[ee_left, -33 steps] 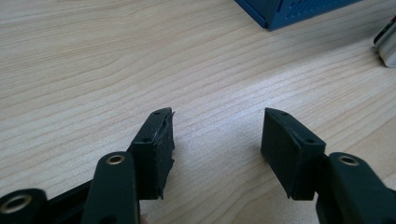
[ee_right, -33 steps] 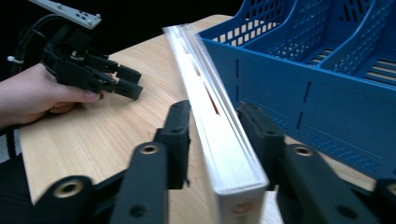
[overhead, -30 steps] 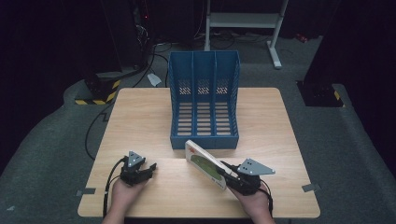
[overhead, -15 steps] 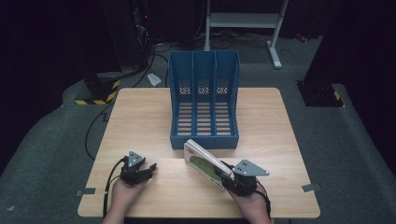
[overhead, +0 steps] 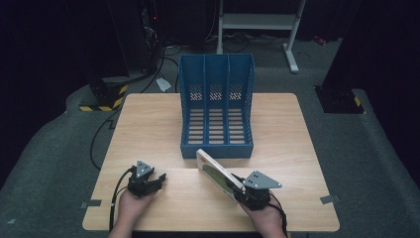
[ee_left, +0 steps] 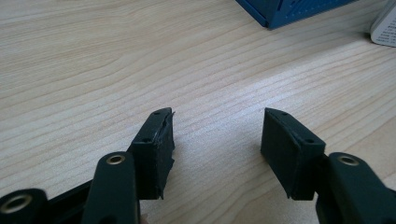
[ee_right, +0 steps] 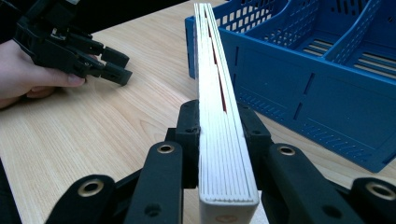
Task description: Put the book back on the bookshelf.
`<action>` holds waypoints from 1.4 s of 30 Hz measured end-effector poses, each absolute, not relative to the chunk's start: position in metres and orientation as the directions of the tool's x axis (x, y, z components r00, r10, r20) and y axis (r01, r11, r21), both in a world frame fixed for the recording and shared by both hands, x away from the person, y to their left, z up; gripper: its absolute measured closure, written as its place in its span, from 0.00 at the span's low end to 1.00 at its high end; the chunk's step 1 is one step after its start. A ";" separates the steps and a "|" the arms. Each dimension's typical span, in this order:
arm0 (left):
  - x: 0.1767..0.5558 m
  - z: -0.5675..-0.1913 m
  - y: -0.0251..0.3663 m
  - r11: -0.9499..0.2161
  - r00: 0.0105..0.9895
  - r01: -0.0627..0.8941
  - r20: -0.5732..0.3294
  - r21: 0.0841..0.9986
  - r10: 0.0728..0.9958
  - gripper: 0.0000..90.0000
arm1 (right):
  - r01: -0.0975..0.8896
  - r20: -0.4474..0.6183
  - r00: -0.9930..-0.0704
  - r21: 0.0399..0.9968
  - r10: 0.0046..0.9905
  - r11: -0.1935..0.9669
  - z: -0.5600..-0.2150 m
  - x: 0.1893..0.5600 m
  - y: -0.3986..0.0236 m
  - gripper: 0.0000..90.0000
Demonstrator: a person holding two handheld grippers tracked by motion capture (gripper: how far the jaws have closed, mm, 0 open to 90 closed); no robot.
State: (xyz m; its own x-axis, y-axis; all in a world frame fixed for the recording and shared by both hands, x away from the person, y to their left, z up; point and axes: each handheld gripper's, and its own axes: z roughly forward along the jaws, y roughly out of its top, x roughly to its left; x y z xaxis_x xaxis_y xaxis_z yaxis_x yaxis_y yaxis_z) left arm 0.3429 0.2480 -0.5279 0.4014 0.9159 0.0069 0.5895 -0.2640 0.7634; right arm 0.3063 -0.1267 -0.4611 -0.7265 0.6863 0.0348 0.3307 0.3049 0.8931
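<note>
A thin white book with a green cover (overhead: 216, 171) stands tilted on its edge just in front of the blue three-slot file rack (overhead: 216, 124). My right gripper (overhead: 236, 191) is shut on the book's near end. Its jaws have just been closing, with the book between them. In the right gripper view the pads press both sides of the book (ee_right: 212, 70), and the rack (ee_right: 303, 84) is close behind. My left gripper (overhead: 159, 179) rests open on the table at the near left, with nothing between its jaws (ee_left: 217, 135).
The wooden table (overhead: 148, 124) has bare room to the left of the rack and between the two hands. A rack corner (ee_left: 289, 9) and a book corner (ee_left: 385, 23) show far off in the left gripper view. A dark floor with cables surrounds the table.
My right hand has shifted slightly to the left with the book still in its jaws. The left hand and its gripper have not moved.
</note>
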 end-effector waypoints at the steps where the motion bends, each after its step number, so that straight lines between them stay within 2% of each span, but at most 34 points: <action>1: 0.343 -0.528 0.248 -0.264 0.401 0.589 0.007 0.764 0.916 0.49 | 0.334 0.037 -0.725 0.892 0.688 0.304 -0.461 0.306 -0.126 0.83; 42: 0.343 -0.528 0.247 -0.263 0.402 0.595 0.002 0.759 0.915 0.42 | 0.315 0.043 -0.720 0.909 0.693 0.271 -0.444 0.305 -0.128 0.84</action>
State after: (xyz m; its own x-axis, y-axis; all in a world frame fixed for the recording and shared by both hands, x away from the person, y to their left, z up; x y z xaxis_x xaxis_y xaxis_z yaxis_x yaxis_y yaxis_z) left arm 0.3432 0.2469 -0.5282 0.4024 0.9155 0.0018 0.5954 -0.2632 0.7591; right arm 0.3046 -0.1278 -0.4436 -0.7200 0.6926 0.0430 0.3152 0.2713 0.9094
